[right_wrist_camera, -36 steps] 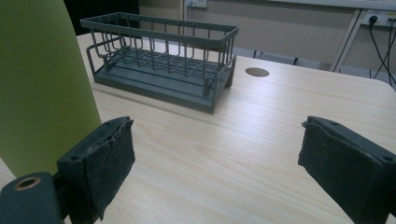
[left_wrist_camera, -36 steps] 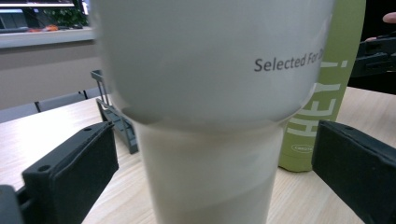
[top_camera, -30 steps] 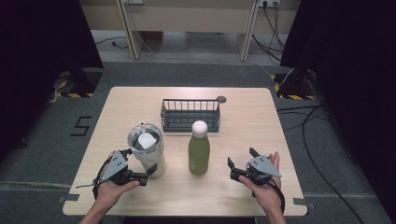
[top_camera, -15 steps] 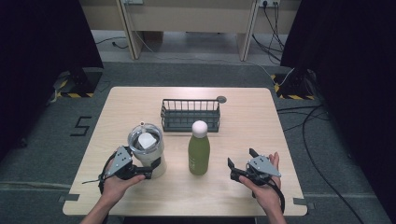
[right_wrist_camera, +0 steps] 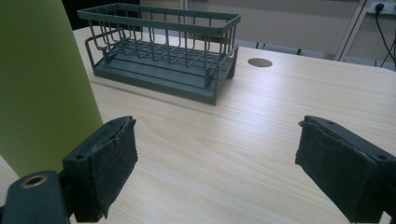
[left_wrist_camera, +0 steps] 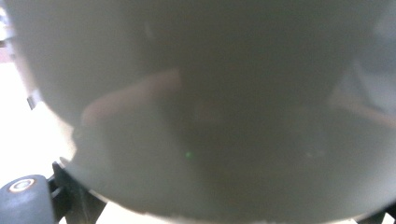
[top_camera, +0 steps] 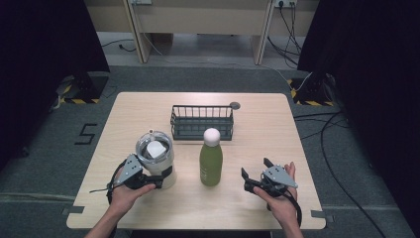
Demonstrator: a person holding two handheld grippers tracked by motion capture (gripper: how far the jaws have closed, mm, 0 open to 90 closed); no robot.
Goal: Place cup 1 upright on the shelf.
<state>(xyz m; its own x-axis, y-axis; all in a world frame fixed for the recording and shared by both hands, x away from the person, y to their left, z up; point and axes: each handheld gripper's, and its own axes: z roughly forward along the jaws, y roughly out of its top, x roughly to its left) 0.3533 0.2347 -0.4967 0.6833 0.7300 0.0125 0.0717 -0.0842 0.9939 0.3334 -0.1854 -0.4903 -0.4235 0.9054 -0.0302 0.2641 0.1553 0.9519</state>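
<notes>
A: Okay, quick pass. My left gripper (top_camera: 148, 178) is at the base of the cream tumbler (top_camera: 156, 163), which stands on the surface (top_camera: 277, 134) at front left, just beside the green bottle (top_camera: 211, 157).

B: Jaws on it?

A: Can't tell. The left gripper view has the tumbler wall (left_wrist_camera: 196, 107) pressed right up against the lens, blurred, and the jaws sit out at the frame corners. From above, the gripper touches or nearly touches the body. Clamped or not, I can't say.

B: Right side?

A: My right gripper (top_camera: 255, 181) is spread wide, holding nothing, resting low near the front right edge. In its own view the bottle (right_wrist_camera: 42, 88) sits just left of the left pad, not between the jaws.

B: Step in hand?

A: My guess: grasping the tumbler. To do it well, I'd centre the jaws around the body, low, and squeeze slowly. It's wide and smooth, so an off-centre grip could slip or tip it into the bottle. The wire basket (top_camera: 202, 122) behind is apart from both.
</notes>
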